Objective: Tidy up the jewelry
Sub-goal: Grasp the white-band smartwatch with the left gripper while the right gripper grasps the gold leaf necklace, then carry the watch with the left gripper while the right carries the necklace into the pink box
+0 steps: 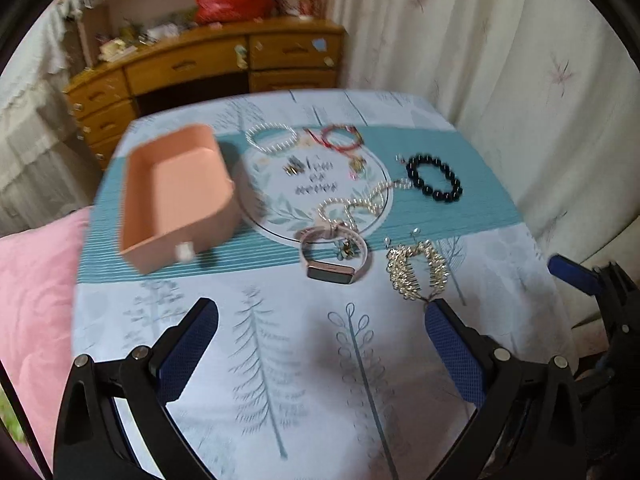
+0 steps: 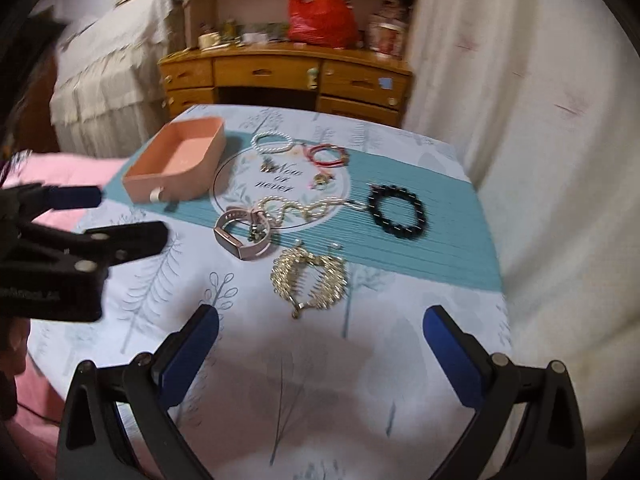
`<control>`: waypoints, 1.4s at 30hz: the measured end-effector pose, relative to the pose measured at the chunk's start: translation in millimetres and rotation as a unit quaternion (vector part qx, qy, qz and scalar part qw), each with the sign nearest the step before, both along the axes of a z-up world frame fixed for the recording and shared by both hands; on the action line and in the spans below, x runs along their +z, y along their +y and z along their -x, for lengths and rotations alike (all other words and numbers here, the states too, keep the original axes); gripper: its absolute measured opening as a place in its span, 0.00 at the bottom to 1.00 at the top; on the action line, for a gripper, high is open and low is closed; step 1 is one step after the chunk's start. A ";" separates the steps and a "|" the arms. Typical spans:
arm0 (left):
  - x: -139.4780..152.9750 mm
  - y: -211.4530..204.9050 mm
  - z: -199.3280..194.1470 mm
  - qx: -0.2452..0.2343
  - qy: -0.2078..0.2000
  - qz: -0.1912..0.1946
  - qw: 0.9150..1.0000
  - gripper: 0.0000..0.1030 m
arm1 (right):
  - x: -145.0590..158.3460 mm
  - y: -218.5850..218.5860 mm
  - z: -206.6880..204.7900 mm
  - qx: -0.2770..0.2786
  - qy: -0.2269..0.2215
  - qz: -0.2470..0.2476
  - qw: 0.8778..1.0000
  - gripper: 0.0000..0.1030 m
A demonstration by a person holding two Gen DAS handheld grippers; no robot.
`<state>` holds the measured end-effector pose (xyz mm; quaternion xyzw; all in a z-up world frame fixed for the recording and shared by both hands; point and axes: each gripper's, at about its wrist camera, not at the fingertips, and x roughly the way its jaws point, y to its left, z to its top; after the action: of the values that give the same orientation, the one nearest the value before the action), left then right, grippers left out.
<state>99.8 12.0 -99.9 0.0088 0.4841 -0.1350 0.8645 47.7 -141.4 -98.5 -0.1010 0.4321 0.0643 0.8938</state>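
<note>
An empty pink box (image 1: 180,196) (image 2: 180,160) sits at the table's left. To its right lie a pearl bracelet (image 1: 272,139) (image 2: 274,143), a red bracelet (image 1: 340,138) (image 2: 326,155), a black bead bracelet (image 1: 434,178) (image 2: 396,211), a pearl necklace (image 1: 360,202) (image 2: 296,206), a pink watch (image 1: 334,258) (image 2: 240,232) and a gold piece (image 1: 416,270) (image 2: 310,276). My left gripper (image 1: 320,316) hovers open near the table's front, in front of the watch. My right gripper (image 2: 320,320) is open too, just short of the gold piece. Neither holds anything.
The tablecloth (image 1: 304,360) has a teal band and tree prints. A pink cushion (image 1: 36,280) lies left of the table. A wooden desk (image 1: 208,60) stands behind it, a curtain (image 1: 500,60) hangs at the right. The left gripper's body (image 2: 60,256) shows in the right wrist view.
</note>
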 end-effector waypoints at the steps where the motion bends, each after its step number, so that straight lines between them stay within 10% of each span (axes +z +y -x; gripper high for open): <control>1: -8.5 -0.8 -5.5 -0.002 0.005 0.003 1.000 0.98 | -11.0 4.1 -7.7 0.009 0.000 0.011 1.000 0.99; 17: -91.9 -39.0 -49.2 -0.009 0.010 -0.041 0.999 0.86 | -95.7 -0.7 -62.6 0.024 0.042 -0.046 0.998 0.86; 28: -86.3 -45.0 -47.6 0.011 -0.027 -0.042 0.999 0.55 | -93.5 -1.7 -65.0 0.052 0.013 -0.056 0.997 0.71; 42: -35.6 -10.7 -48.7 0.014 -0.045 -0.021 0.999 0.52 | -55.5 -1.5 -70.9 0.031 0.011 -0.112 0.993 0.70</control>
<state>148.5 1.3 -135.5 0.0259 0.4474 -0.1121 0.8869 118.5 -142.9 -154.0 -0.0127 0.4284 0.1407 0.8925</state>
